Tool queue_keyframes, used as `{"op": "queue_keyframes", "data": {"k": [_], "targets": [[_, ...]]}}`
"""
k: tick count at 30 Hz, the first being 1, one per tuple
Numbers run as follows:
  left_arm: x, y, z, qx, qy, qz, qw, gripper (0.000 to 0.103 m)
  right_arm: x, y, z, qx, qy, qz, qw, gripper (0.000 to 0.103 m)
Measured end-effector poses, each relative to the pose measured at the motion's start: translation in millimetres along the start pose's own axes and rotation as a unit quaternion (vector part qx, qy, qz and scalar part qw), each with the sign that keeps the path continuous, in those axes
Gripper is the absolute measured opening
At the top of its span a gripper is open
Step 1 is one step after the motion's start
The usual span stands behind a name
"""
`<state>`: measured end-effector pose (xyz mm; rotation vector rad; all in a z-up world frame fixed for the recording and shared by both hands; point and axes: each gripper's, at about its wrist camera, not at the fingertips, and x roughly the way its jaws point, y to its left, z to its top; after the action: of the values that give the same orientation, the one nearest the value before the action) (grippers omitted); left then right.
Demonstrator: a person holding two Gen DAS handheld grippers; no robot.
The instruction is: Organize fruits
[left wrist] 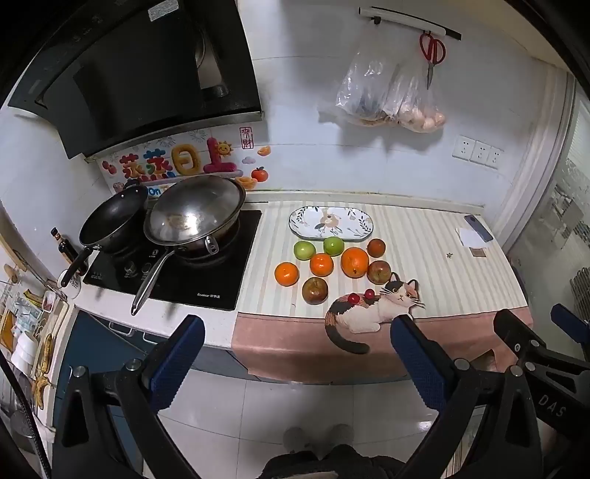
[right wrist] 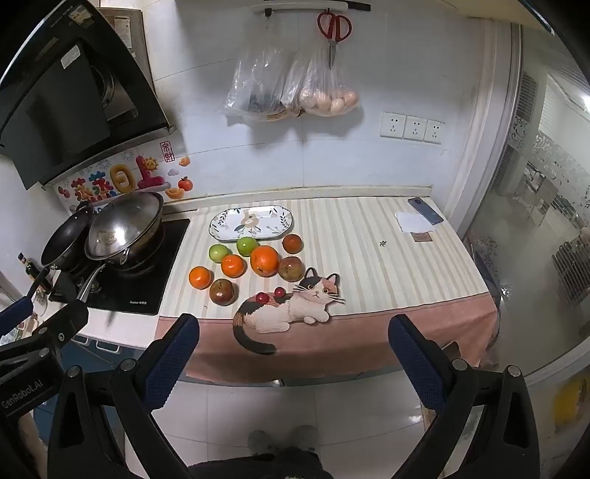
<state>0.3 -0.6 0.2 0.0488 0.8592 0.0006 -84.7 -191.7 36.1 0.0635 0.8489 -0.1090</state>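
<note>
Several fruits lie on a striped cloth: two green apples [left wrist: 304, 250] [right wrist: 218, 252], a big orange [left wrist: 354, 262] [right wrist: 264, 260], two small oranges [left wrist: 286, 274] [right wrist: 200, 277], reddish apples [left wrist: 315, 290] [right wrist: 222, 292] and two cherries [left wrist: 354, 298] [right wrist: 262, 297]. An empty oval patterned plate [left wrist: 331, 222] [right wrist: 250, 222] sits behind them. My left gripper [left wrist: 297, 328] and right gripper [right wrist: 293, 326] are both open and empty, held back from the counter's front edge over the floor.
A stove [left wrist: 177, 272] with a wok [left wrist: 195, 213] and a black pan [left wrist: 112, 221] stands left of the cloth. A phone [right wrist: 425, 210] and paper lie at the back right. Bags and red scissors [right wrist: 333, 27] hang on the wall.
</note>
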Motion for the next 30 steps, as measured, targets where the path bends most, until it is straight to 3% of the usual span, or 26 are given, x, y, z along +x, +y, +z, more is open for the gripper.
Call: {"op": "queue_keyframes", "data": {"k": [30], "targets": [[6.0,-6.4,-2.5,-0.006,0.001,-0.014,0.9999,0.103,5.7,0.7,10.3,0.002,0.000,0.006,1.000,0.103]]}}
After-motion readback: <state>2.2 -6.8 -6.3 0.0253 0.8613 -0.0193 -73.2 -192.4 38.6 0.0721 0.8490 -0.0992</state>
